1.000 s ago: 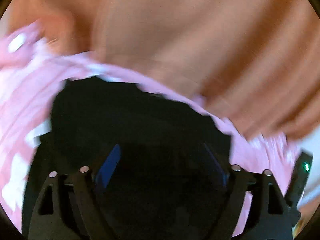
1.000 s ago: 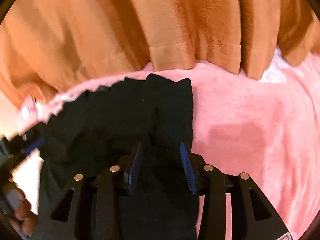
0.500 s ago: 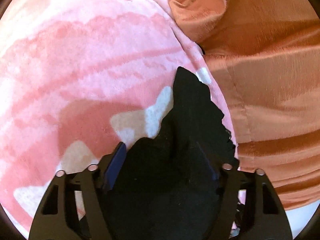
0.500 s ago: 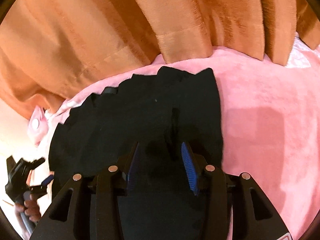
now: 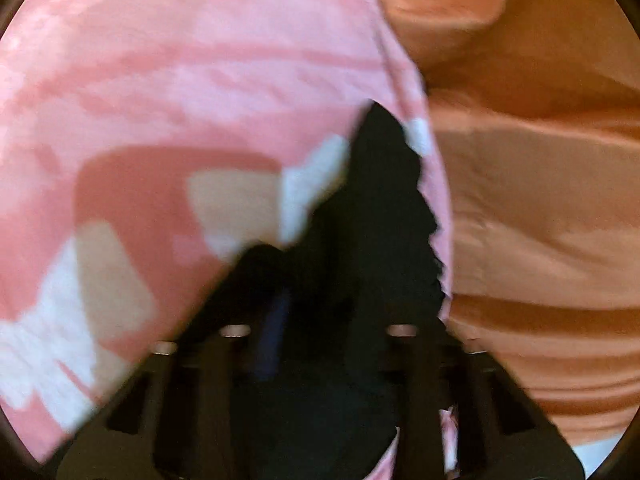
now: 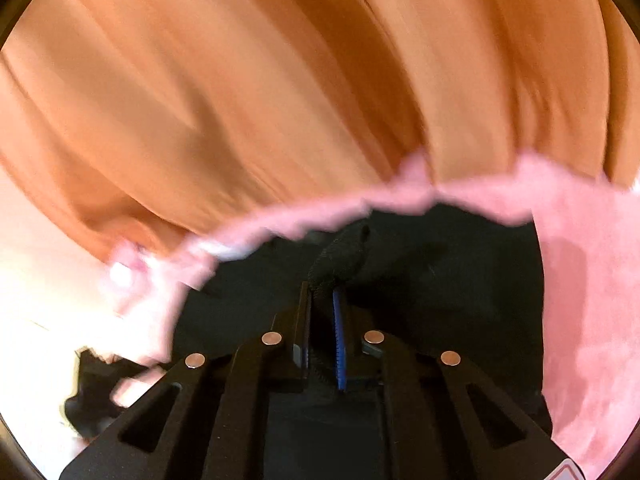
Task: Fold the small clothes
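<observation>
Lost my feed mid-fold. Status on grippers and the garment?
Right gripper shut on black garment, pinching a bunched edge. Left gripper over the garment, blurred, grip unclear. Garment on pink blanket; orange curtain close behind.

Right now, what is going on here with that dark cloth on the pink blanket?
A person is folding a small black garment on a pink blanket, with a handheld tool in each hand. The right tool is pinched shut on a bunched fold of the garment. The left tool sits over another part of the cloth, but blur hides whether it grips. Orange curtains hang behind.
</observation>
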`<action>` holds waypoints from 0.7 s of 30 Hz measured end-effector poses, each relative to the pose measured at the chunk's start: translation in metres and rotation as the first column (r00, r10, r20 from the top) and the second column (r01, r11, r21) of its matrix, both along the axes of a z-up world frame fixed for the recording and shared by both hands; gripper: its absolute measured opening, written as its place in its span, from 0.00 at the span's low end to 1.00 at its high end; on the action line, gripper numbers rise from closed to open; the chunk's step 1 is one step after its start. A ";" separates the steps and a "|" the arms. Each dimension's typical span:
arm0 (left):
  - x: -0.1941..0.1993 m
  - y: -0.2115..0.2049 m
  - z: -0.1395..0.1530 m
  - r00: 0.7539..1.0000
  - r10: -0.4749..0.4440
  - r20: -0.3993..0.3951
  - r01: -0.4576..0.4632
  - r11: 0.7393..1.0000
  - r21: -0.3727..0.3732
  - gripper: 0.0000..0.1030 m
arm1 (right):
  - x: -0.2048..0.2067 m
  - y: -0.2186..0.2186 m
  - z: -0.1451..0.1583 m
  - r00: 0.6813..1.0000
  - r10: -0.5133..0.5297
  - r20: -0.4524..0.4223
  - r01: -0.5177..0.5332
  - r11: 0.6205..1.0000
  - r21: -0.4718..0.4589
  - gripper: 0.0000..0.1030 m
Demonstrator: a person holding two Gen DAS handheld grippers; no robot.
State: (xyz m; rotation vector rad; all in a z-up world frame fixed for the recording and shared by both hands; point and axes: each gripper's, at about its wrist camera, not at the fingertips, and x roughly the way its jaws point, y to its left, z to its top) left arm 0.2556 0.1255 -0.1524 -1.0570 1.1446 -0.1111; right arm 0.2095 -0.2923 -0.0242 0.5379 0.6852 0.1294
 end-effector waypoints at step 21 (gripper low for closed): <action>0.001 -0.011 0.020 0.998 -0.007 0.062 -0.004 0.986 0.169 0.33 | -0.004 -0.053 -0.063 0.983 -0.056 -0.178 0.037 0.994 -0.107 0.08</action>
